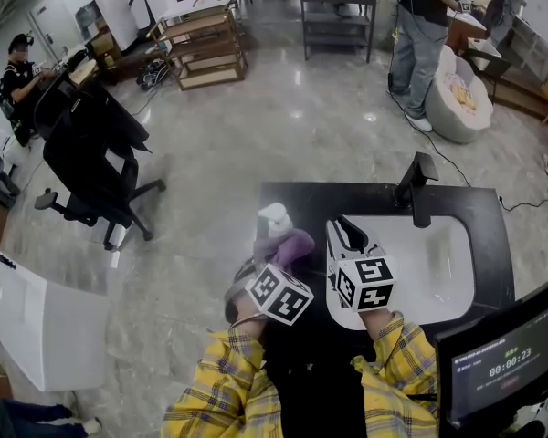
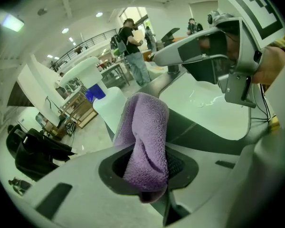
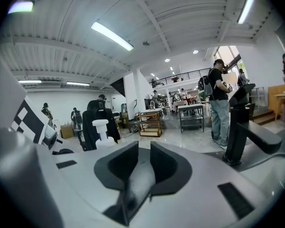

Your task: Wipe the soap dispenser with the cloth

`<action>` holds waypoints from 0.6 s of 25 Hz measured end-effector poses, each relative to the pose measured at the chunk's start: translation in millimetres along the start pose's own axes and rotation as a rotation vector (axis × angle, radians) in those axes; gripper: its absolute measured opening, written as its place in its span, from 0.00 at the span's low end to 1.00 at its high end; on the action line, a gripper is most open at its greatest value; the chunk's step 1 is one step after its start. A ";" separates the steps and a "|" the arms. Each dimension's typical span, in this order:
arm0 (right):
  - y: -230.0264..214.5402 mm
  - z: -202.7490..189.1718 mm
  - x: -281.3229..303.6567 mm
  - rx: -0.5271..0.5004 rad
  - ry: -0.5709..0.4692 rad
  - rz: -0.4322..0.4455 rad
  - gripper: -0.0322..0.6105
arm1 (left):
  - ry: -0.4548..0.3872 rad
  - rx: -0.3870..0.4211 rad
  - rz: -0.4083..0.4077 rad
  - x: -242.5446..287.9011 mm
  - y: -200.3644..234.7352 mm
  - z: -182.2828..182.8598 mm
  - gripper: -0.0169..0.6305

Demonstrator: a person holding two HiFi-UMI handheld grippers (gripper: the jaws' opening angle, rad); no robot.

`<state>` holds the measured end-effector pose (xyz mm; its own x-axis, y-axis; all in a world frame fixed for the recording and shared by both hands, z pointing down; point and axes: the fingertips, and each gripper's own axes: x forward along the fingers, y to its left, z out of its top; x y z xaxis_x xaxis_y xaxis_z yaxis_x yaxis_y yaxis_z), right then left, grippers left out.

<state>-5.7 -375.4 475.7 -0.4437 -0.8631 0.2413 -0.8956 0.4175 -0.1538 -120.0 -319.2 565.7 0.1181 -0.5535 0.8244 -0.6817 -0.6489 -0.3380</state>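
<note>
Currently left tool [image 2: 147, 169] clamps purple cloth [image 2: 145, 139], bunched forward to rub the soap dispenser [image 1: 275, 216], possibly touching it; right tool [image 3: 141, 161] waits aside, narrow, empty.

Before you lies a black counter [image 1: 479, 210] with a white sink [image 1: 438, 272] set into it and a black faucet [image 1: 418, 185] at its far edge; a screen [image 1: 507, 359] showing a timer stands at your lower right. To your left is a black office chair [image 1: 91, 167]. Farther off are wooden racks [image 1: 205, 48], a grey metal table [image 1: 338, 12], a standing person [image 1: 420, 35] beside a pale beanbag [image 1: 461, 94], and a seated person [image 1: 18, 76].
</note>
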 end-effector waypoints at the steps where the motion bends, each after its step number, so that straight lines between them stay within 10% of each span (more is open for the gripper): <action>1: 0.6 -0.3 0.3 0.000 0.001 0.001 0.16 | 0.011 0.017 0.003 1.0 -0.3 -1.4 0.15; 15: 10.1 0.4 3.0 -0.001 0.003 0.050 0.16 | 0.108 0.161 0.002 8.7 -4.2 -13.5 0.15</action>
<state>-16.1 -373.9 474.5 -0.4879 -0.8402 0.2365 -0.8724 0.4604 -0.1643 -125.9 -314.2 580.4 0.0330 -0.5014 0.8646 -0.5563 -0.7279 -0.4009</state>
